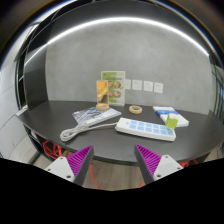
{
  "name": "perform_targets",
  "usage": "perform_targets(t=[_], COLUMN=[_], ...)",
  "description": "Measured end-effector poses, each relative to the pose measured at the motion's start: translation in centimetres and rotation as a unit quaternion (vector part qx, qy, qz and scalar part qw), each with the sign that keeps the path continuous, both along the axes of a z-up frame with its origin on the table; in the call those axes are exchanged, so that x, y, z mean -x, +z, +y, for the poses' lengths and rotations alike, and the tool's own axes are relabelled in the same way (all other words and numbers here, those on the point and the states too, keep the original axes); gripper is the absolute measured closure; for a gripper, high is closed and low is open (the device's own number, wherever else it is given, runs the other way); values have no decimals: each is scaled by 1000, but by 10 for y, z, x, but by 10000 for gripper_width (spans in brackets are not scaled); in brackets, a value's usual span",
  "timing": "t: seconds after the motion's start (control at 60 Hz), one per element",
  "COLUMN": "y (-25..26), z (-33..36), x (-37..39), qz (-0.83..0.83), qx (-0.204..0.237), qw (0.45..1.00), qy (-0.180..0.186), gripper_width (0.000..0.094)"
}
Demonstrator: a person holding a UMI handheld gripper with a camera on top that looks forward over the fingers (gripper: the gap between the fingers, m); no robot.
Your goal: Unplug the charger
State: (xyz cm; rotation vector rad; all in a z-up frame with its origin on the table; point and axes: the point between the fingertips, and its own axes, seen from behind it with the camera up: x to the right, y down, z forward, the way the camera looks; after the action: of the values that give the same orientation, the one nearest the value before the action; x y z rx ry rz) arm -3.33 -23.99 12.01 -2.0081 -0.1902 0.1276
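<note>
Tool [113,160] released above dark table [60,120], power strip [146,128] ahead, white cable [84,124] beside it

A dark table [45,122] bears a power strip [145,128], white cable [85,122] and tape roll [134,108].

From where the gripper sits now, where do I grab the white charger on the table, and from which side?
Probably the white charger block itself, not its cable. It lies flat on the dark table, beyond the open gripper and toward its left finger. Come from above and front, fingers across its narrower sides. Whether it sits in the power strip is unclear.
</note>
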Motion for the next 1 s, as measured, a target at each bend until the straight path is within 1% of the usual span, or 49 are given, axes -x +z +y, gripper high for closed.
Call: perform_targets(t=[0.067,0.117,0.2,0.433,0.517,0.617,0.733,0.833,0.85,0.917,1.0], y=[-3,-3,-4,-15,-23,-32,-44,-52,-53,-57,-53], z=[3,10,32,114,151,197,246,274,277,284,282], x=[-17,-37,-78,-201,-238,-267,-279,-280,-279,-276,-276], qz=[0,-10,-28,-35,-33,-29,-26,-23,-22,-18,-17], qx=[6,-2,-17,-37,-39,-42,-47,-55,-55,-54,-66], qw=[1000,999,997,990,990,991,993,993,993,994,993], qy=[-23,-39,-69,-128,-133,-128,-108,-100,-98,-92,-99], gripper_width=[95,94,96,104,108,101,109,127,149,466,503])
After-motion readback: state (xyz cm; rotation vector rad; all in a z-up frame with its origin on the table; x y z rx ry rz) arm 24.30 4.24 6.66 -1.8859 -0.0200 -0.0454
